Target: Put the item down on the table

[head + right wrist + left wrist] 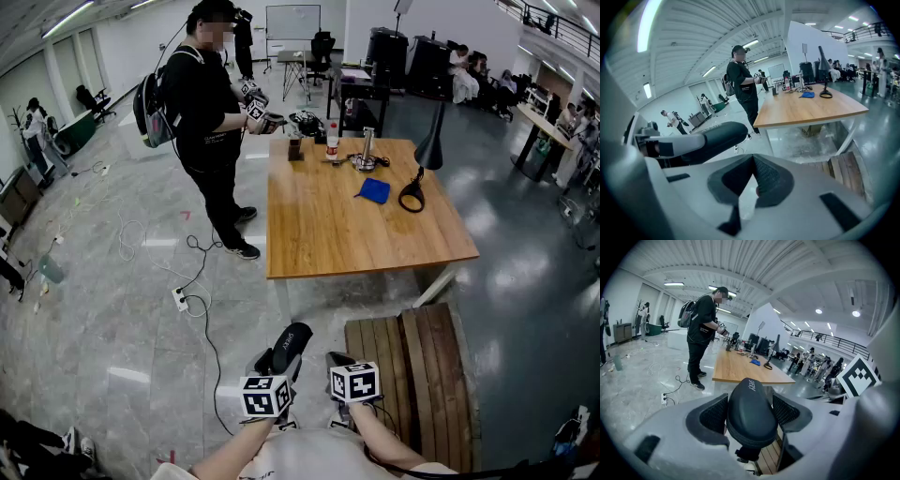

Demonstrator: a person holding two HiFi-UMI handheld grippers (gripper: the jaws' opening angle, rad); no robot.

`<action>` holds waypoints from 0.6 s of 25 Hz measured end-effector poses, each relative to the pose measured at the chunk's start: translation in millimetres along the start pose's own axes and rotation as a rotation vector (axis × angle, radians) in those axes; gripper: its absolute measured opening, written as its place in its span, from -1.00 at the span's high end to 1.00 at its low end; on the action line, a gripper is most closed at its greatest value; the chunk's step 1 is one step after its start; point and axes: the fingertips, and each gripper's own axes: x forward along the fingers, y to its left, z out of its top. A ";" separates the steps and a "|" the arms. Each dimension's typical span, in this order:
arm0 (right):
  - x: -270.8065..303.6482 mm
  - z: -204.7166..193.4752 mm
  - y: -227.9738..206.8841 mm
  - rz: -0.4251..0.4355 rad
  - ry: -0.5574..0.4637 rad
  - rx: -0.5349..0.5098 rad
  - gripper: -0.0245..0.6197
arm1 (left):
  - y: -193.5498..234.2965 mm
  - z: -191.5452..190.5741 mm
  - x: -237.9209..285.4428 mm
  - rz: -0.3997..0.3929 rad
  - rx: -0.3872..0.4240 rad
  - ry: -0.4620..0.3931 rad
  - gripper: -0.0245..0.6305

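L gripper point(277, 362) – tilted fwd-down, clamps black oblong item point(749, 414) | R gripper point(751, 175) – tilted down, jaws pressed together, empty

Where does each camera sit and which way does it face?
Head view: on the person's head, facing steeply down at the wooden table and floor; forearms, left gripper and right gripper show.
Left gripper view: rides the left gripper, looks along jaws closed on a black saddle toward the table.
Right gripper view: rides the right gripper, looks along shut, empty jaws toward the table.
Shared: all three show the table and standing person.
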 end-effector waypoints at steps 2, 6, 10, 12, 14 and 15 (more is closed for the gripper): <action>5.4 3.3 5.8 -0.010 -0.009 0.011 0.91 | 11.3 2.7 -2.9 -0.004 0.006 0.001 -0.01; 14.3 8.3 14.8 -0.026 -0.022 0.029 0.91 | 29.3 7.3 -6.2 -0.012 0.005 0.001 -0.01; 21.0 8.8 22.4 -0.039 -0.016 0.042 0.91 | 42.1 13.0 -5.4 -0.021 -0.001 0.003 -0.02; 24.1 10.2 21.3 -0.043 -0.005 0.043 0.91 | 46.8 16.0 -3.1 -0.018 -0.007 0.006 -0.02; 29.9 14.0 17.2 -0.042 0.004 0.042 0.91 | 50.7 20.2 2.3 -0.012 -0.016 0.005 -0.02; 34.4 17.2 14.6 -0.039 0.006 0.042 0.91 | 52.6 22.4 7.0 -0.009 -0.019 0.006 -0.02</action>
